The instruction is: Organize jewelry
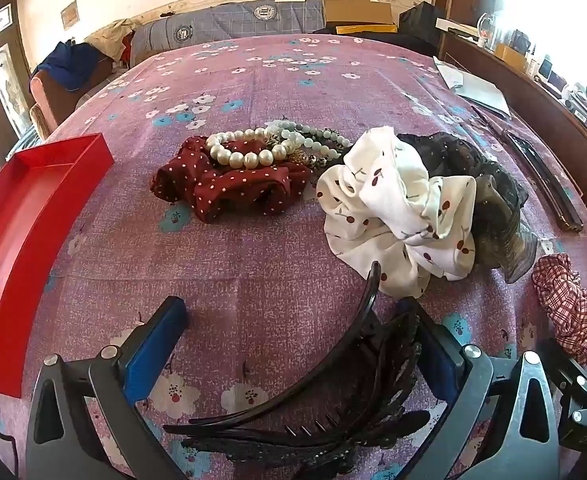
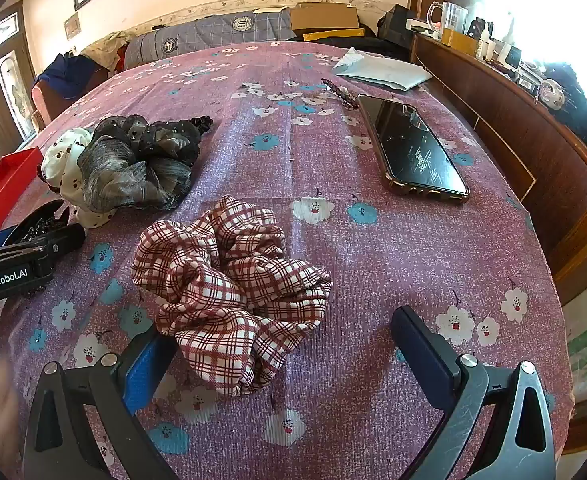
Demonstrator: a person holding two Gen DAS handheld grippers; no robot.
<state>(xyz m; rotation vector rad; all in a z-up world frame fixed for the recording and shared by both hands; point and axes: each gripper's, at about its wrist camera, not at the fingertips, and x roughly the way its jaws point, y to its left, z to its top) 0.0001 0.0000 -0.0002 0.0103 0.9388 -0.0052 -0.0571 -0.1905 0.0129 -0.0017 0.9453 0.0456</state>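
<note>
While both claws gape | black hair clip (image 1: 325, 364) between left claw (image 1: 293, 320) lies diagonally.

Red tray (image 1: 33, 200); maroon polka-dot scrunchie (image 1: 229, 188); plaid scrunchie (image 2: 229, 292).

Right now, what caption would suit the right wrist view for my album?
Open right gripper poised at a red plaid scrunchie on a floral bedspread, phone beyond.
</note>
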